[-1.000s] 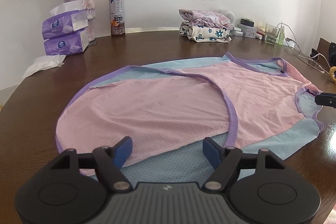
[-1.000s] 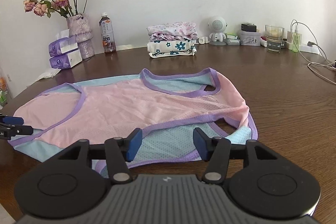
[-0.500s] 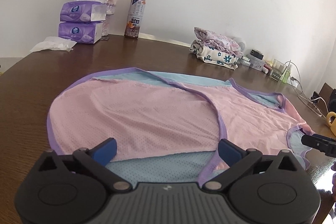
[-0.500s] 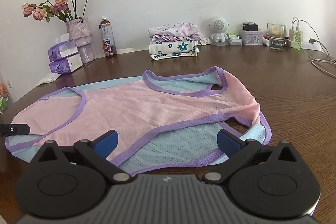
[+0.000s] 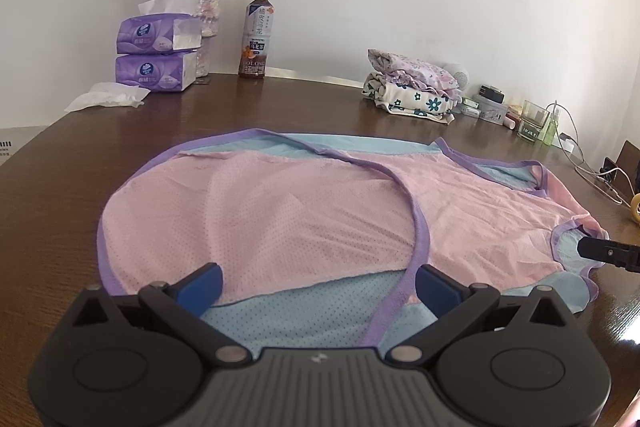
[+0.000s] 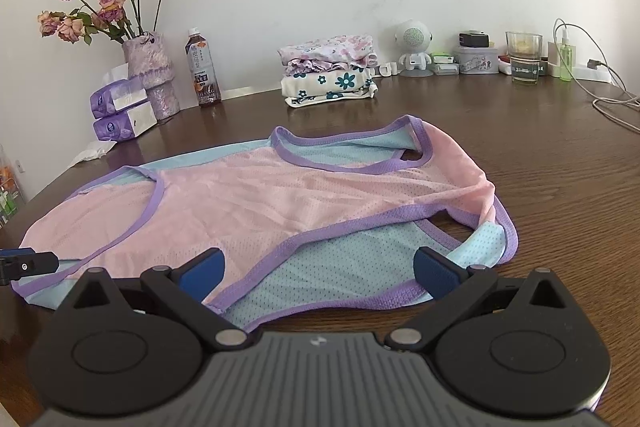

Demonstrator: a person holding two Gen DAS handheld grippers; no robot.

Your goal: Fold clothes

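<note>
A pink and pale-blue mesh sleeveless top with purple binding [image 5: 304,223] lies spread across the middle of the dark brown wooden table [image 5: 52,211], its near hem right under both tools. The left gripper [image 5: 318,285] hangs over that hem with its blue-padded fingers [image 5: 202,285] spread wide, nothing between them. The right gripper [image 6: 318,271] sits the same way, fingers [image 6: 434,273] wide and empty, over the blue inner layer. From the right wrist view, a stack of folded floral clothes [image 6: 328,77] stands at twelve o'clock beyond the top, a brown tea bottle [image 6: 204,71] at eleven, and a vase of dried pink roses [image 6: 150,75] beside purple tissue packs [image 6: 120,113] at ten
</note>
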